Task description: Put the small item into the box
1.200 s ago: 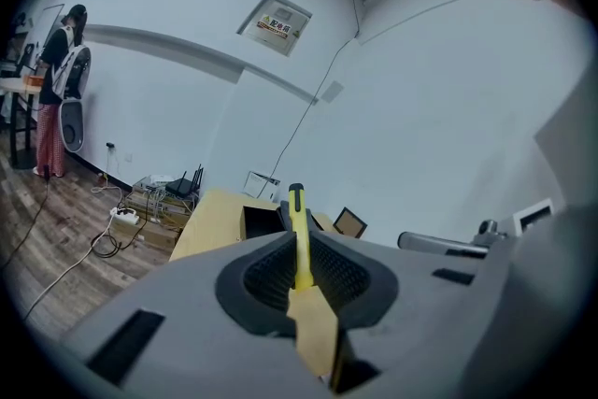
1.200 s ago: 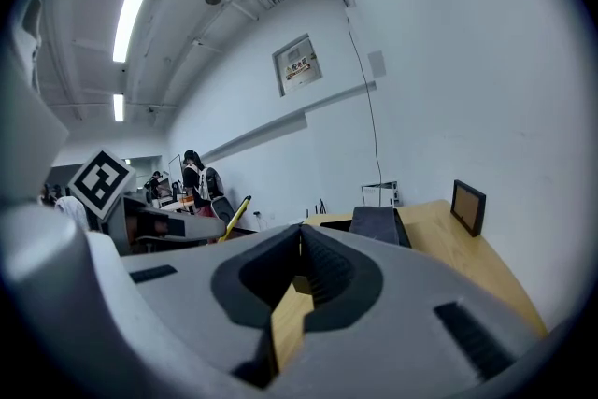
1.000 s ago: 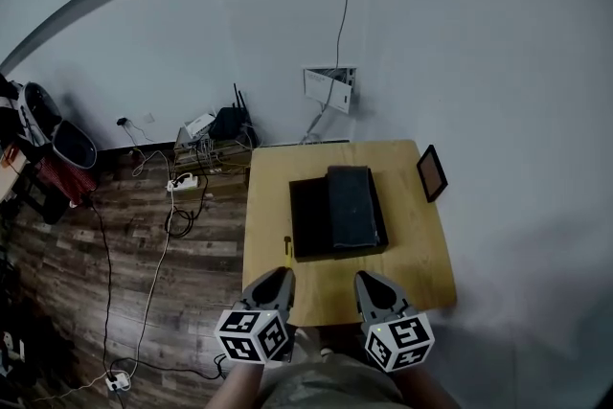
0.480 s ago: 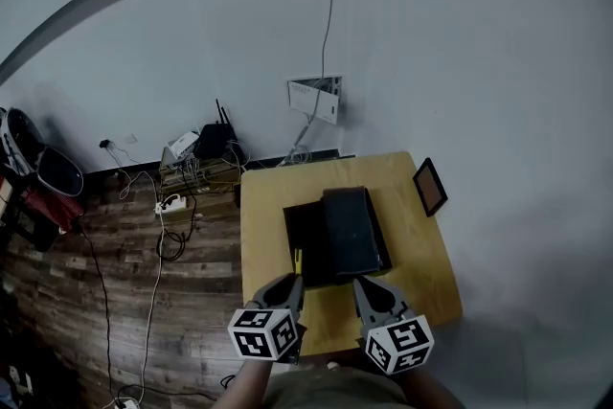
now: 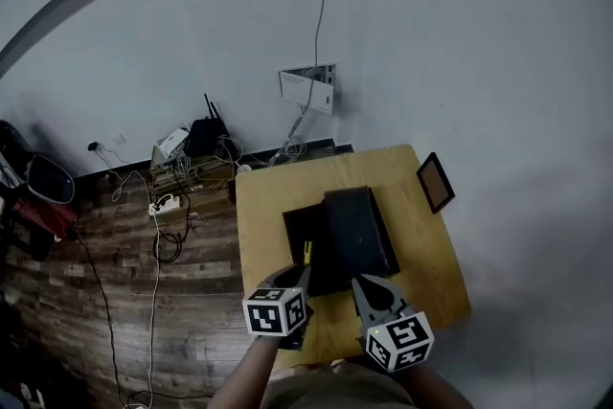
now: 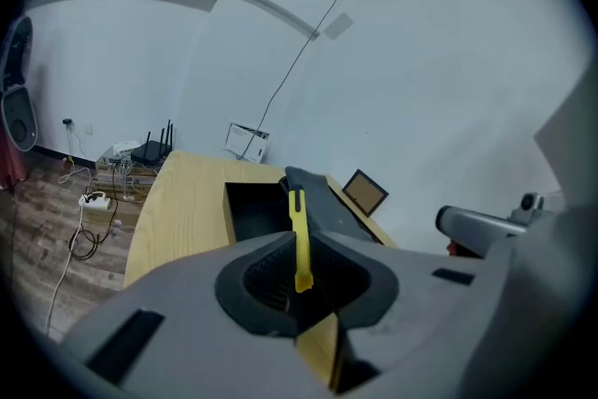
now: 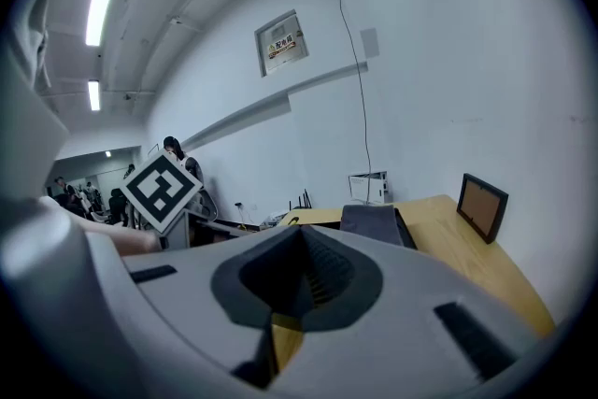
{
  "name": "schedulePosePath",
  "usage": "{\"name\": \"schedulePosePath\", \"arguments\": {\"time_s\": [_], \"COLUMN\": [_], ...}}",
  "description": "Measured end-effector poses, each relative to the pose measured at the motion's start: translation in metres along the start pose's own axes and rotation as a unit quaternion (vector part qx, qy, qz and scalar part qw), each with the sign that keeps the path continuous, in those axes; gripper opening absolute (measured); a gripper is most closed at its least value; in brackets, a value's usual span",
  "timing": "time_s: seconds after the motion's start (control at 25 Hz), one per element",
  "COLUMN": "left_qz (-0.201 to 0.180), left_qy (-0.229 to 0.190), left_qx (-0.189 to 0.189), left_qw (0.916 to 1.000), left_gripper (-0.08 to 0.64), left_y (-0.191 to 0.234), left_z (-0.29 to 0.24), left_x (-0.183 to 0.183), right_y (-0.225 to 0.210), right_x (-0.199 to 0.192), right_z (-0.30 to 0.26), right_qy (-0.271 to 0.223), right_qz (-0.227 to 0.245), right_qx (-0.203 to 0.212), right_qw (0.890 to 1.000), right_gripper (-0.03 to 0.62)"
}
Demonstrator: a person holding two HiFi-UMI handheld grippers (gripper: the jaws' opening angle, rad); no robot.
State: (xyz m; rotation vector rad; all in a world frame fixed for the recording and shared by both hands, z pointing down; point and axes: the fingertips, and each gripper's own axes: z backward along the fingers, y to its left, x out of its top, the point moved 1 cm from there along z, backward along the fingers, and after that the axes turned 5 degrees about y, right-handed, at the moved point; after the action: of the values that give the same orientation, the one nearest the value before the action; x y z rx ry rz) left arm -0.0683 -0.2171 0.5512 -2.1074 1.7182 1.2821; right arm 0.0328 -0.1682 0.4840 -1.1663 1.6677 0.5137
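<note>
Box (image 5: 337,242) on table (image 5: 263,206) centre, frame (image 5: 436,184) to its right.

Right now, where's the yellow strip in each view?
Head view: yellow strip pokes forward from the left gripper, seen against the black box's left part.
Left gripper view: strip at centre, clamped between the jaws.
Right gripper view: cannot pick it out.
Shared landmark: picture frame on the table's right edge.
</note>
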Motion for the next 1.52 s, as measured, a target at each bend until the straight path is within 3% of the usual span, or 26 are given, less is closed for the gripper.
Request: {"name": "schedulePosePath", "arguments": {"time_s": [0.16,0.36,0.72,1.04,1.52], "left_qz": [0.001,-0.011,-0.019,-0.038,-0.022], "left_qy": [0.035,0.085,0.128,0.129,0.108], "left_qx": [-0.006,0.013,0.018,0.031,0.011], "left_qw": [0.9994,0.9962,0.9914,0.9904,0.9939], "left_gripper": [0.038,0.038,0.038,0.04,0.04], "left_y": [0.007,0.016,0.024,0.024,0.015], "left_z": [-0.023,-0.047,-0.076,-0.075,-0.072], "left_x": [-0.001,-0.007,-0.019,-0.015,-0.019], "right_y": [-0.005,-0.009,-0.013,-0.017,-0.016], "right_x": [-0.004,-0.01,-0.015,-0.013,-0.019], "right_z": [-0.01,-0.019,-0.035,-0.036,-0.029], "right_qy": [0.014,0.03,0.038,0.038,0.034], "right_qz": [-0.007,-0.016,-0.02,-0.022,-0.022], "right_qx": [-0.008,-0.007,0.0,-0.001,-0.001], "right_qw": [1.0,0.999,0.999,0.999,0.999], "right_gripper": [0.0,0.0,0.0,0.0,0.0]}}
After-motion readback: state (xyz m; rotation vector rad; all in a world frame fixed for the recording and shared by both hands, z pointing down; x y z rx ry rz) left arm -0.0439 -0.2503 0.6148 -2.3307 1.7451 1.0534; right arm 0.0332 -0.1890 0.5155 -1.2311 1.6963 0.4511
